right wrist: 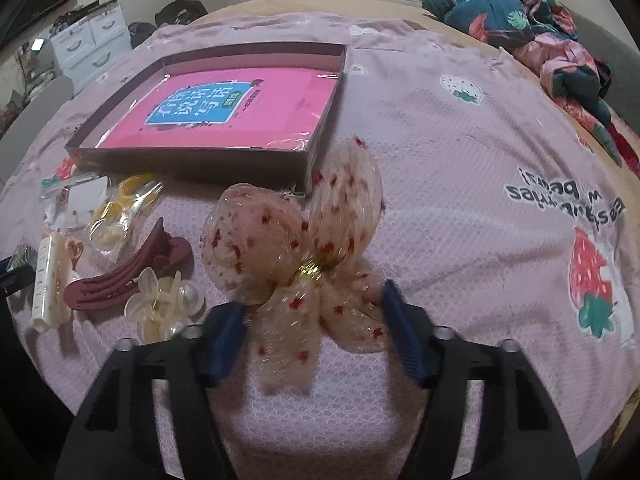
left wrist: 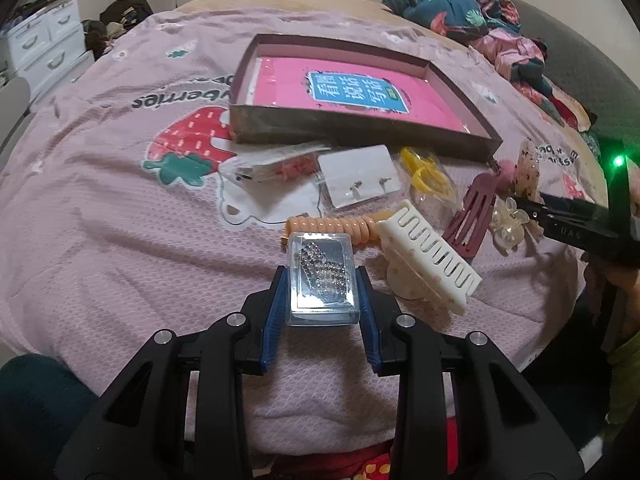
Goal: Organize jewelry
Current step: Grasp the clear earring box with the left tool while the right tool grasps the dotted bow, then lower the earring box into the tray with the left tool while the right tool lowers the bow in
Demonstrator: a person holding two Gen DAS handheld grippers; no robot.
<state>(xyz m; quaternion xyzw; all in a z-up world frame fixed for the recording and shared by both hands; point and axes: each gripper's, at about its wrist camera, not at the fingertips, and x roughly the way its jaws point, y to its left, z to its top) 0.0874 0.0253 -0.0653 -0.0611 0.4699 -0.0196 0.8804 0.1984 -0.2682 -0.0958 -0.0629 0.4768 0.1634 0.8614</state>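
Note:
My left gripper (left wrist: 322, 276) is shut on a small clear plastic box (left wrist: 322, 280) of rhinestone jewelry, its blue pads pressed on the box's two long sides, low over the pink bedspread. My right gripper (right wrist: 314, 296) is shut on a sheer beige bow hair clip (right wrist: 296, 240) with red dots and a gold knot; both pads touch its lower loops and tails. A shallow brown cardboard tray (left wrist: 360, 132) (right wrist: 188, 162) holding a pink book (left wrist: 352, 92) lies beyond both grippers.
Between the grippers lie a white claw clip (left wrist: 428, 256), a maroon claw clip (right wrist: 128, 276), a pearl flower clip (right wrist: 168, 304), an orange spiral hair tie (left wrist: 332, 228), an earring card (left wrist: 360, 178) and bagged yellow clips (right wrist: 120, 204). Crumpled clothes (right wrist: 540, 20) sit at the far right.

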